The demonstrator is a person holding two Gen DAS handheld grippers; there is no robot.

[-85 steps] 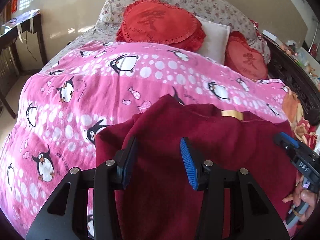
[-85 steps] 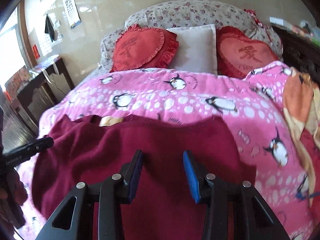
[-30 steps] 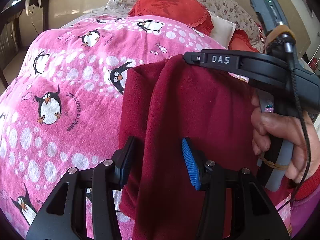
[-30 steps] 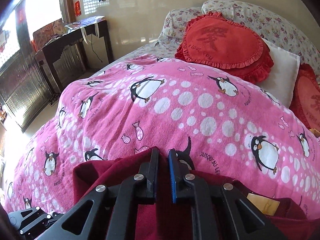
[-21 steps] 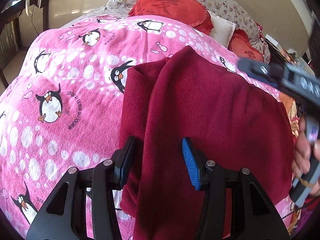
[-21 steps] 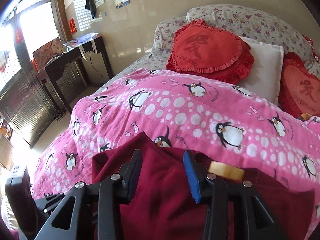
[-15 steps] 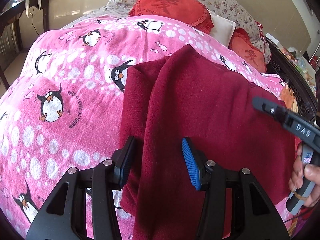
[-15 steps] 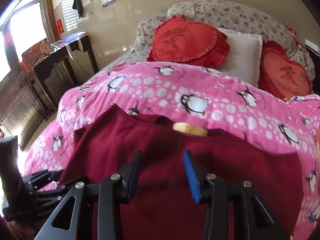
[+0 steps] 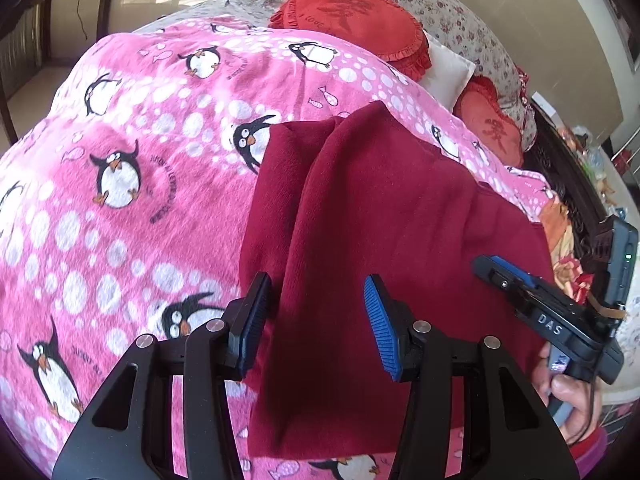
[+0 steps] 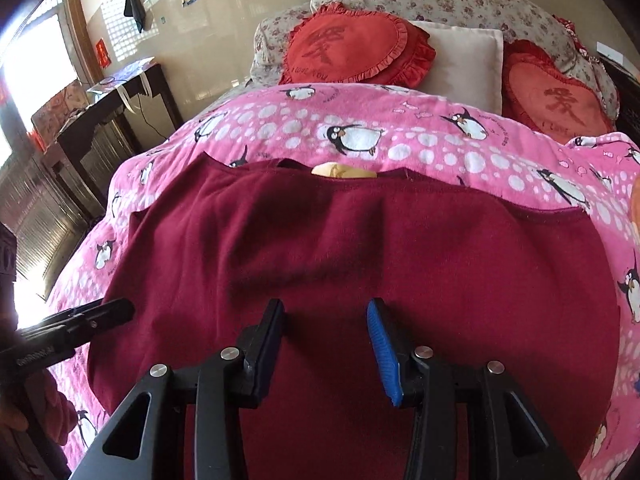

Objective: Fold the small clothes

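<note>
I see one garment (image 10: 360, 248), a dark red fleecy top, lying spread on the pink penguin blanket (image 9: 140, 128) that covers the bed. Its left side is folded over onto the body, making a long ridge that runs away from my left hand-held gripper (image 9: 316, 316), between and beyond its fingers. Beyond my right hand-held gripper (image 10: 326, 336) the cloth lies broad and mostly flat with soft wrinkles, neckline at the far edge, where a yellowish label (image 10: 340, 170) peeks out.
</note>
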